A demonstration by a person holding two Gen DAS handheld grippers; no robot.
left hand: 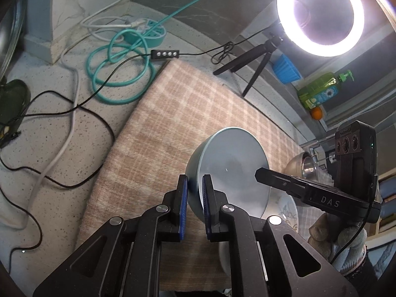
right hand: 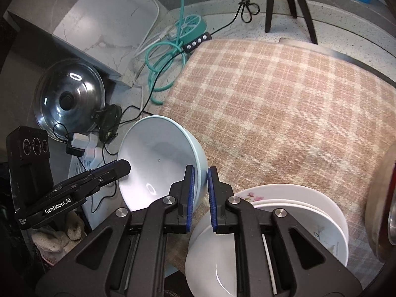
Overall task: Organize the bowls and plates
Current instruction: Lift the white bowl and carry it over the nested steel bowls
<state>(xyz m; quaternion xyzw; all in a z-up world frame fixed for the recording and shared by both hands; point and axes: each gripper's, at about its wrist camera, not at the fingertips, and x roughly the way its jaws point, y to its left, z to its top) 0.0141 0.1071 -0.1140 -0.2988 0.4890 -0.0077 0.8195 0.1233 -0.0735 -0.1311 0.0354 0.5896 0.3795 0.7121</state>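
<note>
Gripping pale blue bowl [right hand: 158,163] rim both sides | left gripper [left hand: 193,193] clamped on it | right gripper [right hand: 200,185] too | bowl tilted above checked cloth [right hand: 284,104], beside stacked white bowls [right hand: 297,222]

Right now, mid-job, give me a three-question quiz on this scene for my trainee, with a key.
1. True or false: only the left gripper grips the pale blue bowl.
2. What lies under the bowl?
A. a checked cloth
B. a bare steel tray
C. a wooden board
3. Fill in: beside the right gripper, near the cloth's front edge, stands a stack of white ____.

Key
1. False: both grippers pinch its rim, on opposite sides, one finger inside and one outside.
2. A.
3. Bowls, some with a floral print.
</note>
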